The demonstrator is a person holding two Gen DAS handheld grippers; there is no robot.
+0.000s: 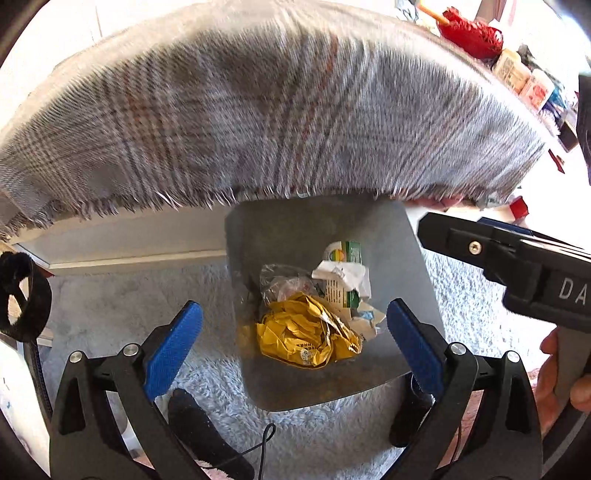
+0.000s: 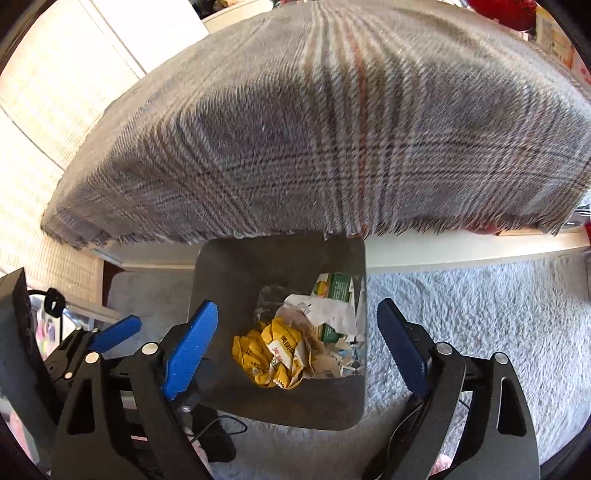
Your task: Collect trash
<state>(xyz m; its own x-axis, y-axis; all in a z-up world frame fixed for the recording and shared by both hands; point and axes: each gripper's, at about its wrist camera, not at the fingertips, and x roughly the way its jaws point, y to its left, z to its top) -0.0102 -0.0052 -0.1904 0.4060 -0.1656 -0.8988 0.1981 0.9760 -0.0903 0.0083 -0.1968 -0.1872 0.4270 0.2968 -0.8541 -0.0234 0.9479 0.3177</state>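
Observation:
A grey trash bin [image 1: 417,273] stands on the pale shaggy rug, seen from above; it also shows in the right wrist view [image 2: 221,280]. Inside lie a crumpled yellow wrapper [image 1: 306,336] [image 2: 269,354], a green and white carton [image 1: 345,273] [image 2: 334,291], crumpled white paper [image 2: 321,310] and clear plastic [image 1: 280,280]. My left gripper [image 1: 295,339] hangs open and empty above the bin. My right gripper [image 2: 295,339] is open and empty above the bin too. Its black body [image 1: 517,266] shows at the right of the left wrist view.
A table draped with a grey plaid cloth [image 1: 258,110] [image 2: 332,129] overhangs the bin's far side. Red netting and packets [image 1: 472,35] lie on the table's right end. Black cables [image 1: 266,443] trail on the rug [image 2: 480,314]. A pale woven panel [image 2: 48,110] stands left.

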